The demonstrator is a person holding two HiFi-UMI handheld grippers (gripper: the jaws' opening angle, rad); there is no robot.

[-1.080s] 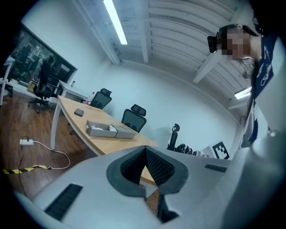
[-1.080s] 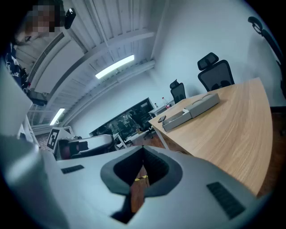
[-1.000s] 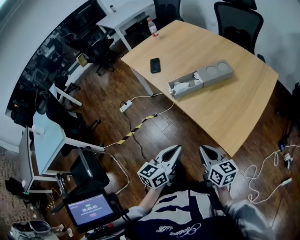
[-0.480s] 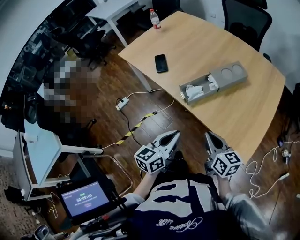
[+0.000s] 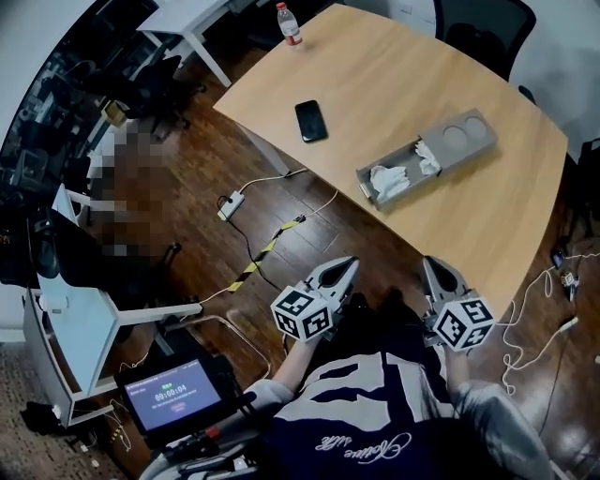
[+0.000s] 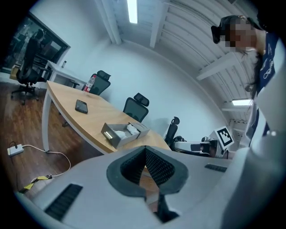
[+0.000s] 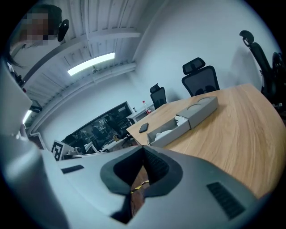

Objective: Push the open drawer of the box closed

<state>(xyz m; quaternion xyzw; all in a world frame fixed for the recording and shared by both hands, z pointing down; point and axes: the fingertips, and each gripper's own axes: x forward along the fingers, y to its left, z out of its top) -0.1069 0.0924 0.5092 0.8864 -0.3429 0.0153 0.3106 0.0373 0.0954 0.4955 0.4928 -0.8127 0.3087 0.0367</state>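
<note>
Little has changed in the last second, and none of it on the desk [image 5: 394,75]. The head view has swung a bit, so the grey box [image 5: 461,139] now sits slightly further right in the picture. The person seems to have edged toward the desk's near side. The drawer [image 5: 368,190] juts out of the box just as far as before, toward the desk edge that faces the cable-strewn floor [image 5: 309,234], with crumpled white stuff [image 5: 389,175] lying in it. My judgement is that the task has barely begun: nothing has touched the drawer, and the whole reach is still to come. The left tool [image 5: 347,266] and the right tool [image 5: 433,266] stay low and close to the person's body, side by side over the floor. Their tips point up and forward toward the desk, well apart from the box. Each tool's own view shows its ribbed pads pressed together at the tip with nothing between them. That suits a push with a blunt closed end. The right tool is nearer the desk edge, while the left looks along the drawer's open front. A dark phone [image 5: 310,120] and a bottle [image 5: 288,22] sit further along the desk, out of the way.
</note>
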